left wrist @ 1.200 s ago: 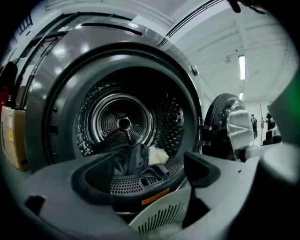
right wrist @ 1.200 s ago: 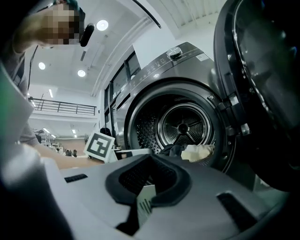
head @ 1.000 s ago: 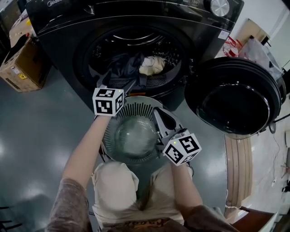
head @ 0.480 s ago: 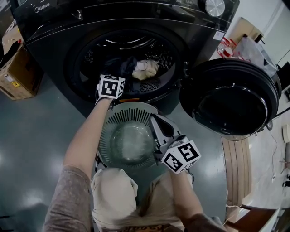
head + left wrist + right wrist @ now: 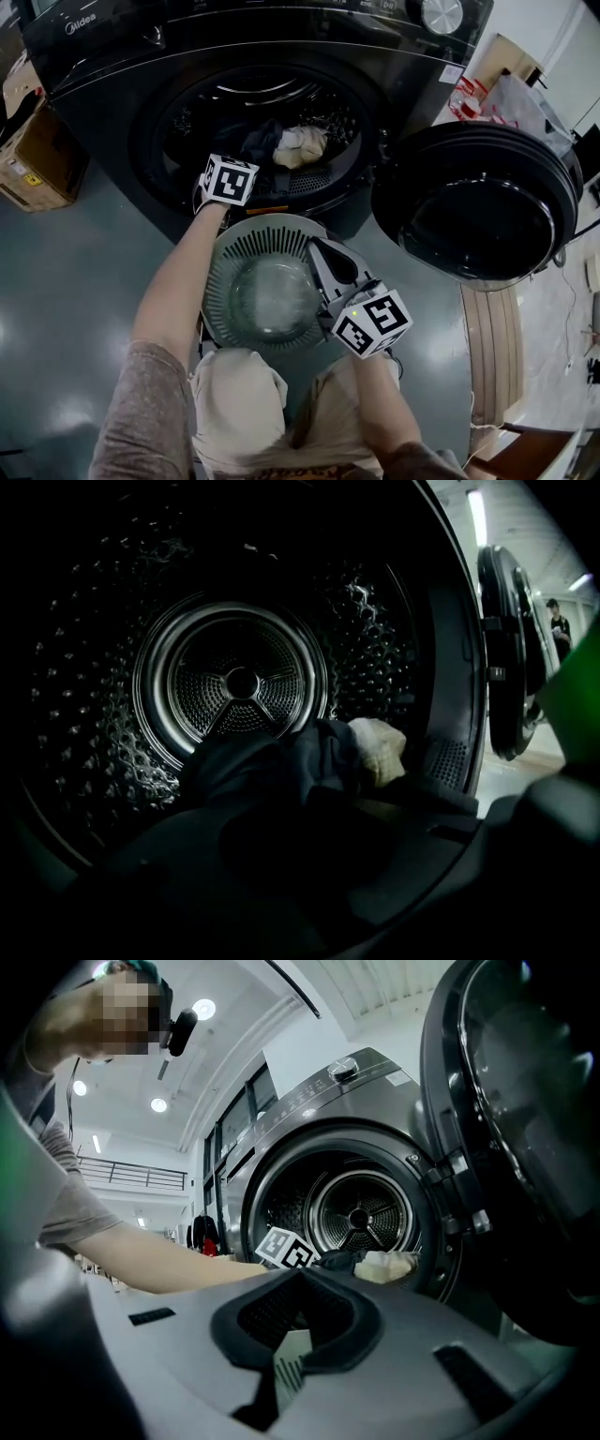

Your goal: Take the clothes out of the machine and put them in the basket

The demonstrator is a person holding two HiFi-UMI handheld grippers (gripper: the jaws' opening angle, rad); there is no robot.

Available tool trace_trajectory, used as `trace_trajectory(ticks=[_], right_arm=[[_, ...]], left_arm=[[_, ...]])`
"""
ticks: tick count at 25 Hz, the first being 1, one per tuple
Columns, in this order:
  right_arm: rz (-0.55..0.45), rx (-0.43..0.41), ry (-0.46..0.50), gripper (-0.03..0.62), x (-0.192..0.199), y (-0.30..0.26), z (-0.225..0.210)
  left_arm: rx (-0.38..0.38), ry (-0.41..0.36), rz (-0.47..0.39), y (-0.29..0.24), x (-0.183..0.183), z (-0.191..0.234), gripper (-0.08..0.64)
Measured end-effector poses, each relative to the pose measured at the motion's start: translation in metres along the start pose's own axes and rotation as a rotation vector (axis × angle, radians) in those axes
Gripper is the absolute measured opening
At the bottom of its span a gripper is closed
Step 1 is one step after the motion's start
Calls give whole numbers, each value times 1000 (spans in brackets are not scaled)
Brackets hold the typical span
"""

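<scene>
While the head view looks steeply down, the basket (image 5: 246,246) sits nearest, just in front of the person's knees: round, pale grey plastic, slotted wall, smooth bottom, nothing in it. The right tongs (image 5: 300,1279) are clamped on its rim, and a slotted strip shows between the jaws. The left tongs (image 5: 314,803) are at the drum mouth. Their jaws have just been closing and now meet, apparently on a fold of the dark garment (image 5: 272,766), though the view is dim. That garment lies soft and crumpled on the drum lip, and the cream garment (image 5: 380,752) touches its right side. The drum (image 5: 103,714) behind is dimpled bright steel. The round, glossy black door (image 5: 483,202) hangs open. The machine (image 5: 122,70) panel reads "Midea".
</scene>
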State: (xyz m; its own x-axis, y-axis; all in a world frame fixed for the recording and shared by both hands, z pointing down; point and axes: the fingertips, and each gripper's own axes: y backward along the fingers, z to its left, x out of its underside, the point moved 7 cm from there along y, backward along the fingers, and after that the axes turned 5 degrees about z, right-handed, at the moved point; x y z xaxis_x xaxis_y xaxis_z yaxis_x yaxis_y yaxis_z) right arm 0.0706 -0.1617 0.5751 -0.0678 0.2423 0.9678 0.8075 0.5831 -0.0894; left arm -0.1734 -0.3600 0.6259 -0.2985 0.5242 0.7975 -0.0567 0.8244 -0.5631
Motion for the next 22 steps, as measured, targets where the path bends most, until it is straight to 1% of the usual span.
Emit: trace_trajectory(ticks=[2,3,4,6,9,12,15,18,22], right_arm=[[13,22,49,-3,2,0,-3],[18,29,63,-3,3,0,-5],[20,31,65,-3,5,0,-7],[21,31,50,-3,7,0,-10],[24,42,35,-3,12,0,-16],[15,44,-5,-3,15,0,-22],[17,46,-25,-3,19,-2,-26],[21,44,-26,-3,21,-4,-28],[9,34,-37,-3,21,-5,-27]], left_arm=[[70,58,-35,7,-2,-2,21],[103,76,-52,12,-2,-5,21],[127,77,-66,19,-3,-9,20],[158,70,-91,35,-2,-19,20],[202,102,-133,65,-1,-29,20],[244,129,-173,100,2,-39,20],[299,153,-193,136,9,-51,20],[343,151,-202,168,16,-64,20],[378,118,-202,207,23,-82,20]])
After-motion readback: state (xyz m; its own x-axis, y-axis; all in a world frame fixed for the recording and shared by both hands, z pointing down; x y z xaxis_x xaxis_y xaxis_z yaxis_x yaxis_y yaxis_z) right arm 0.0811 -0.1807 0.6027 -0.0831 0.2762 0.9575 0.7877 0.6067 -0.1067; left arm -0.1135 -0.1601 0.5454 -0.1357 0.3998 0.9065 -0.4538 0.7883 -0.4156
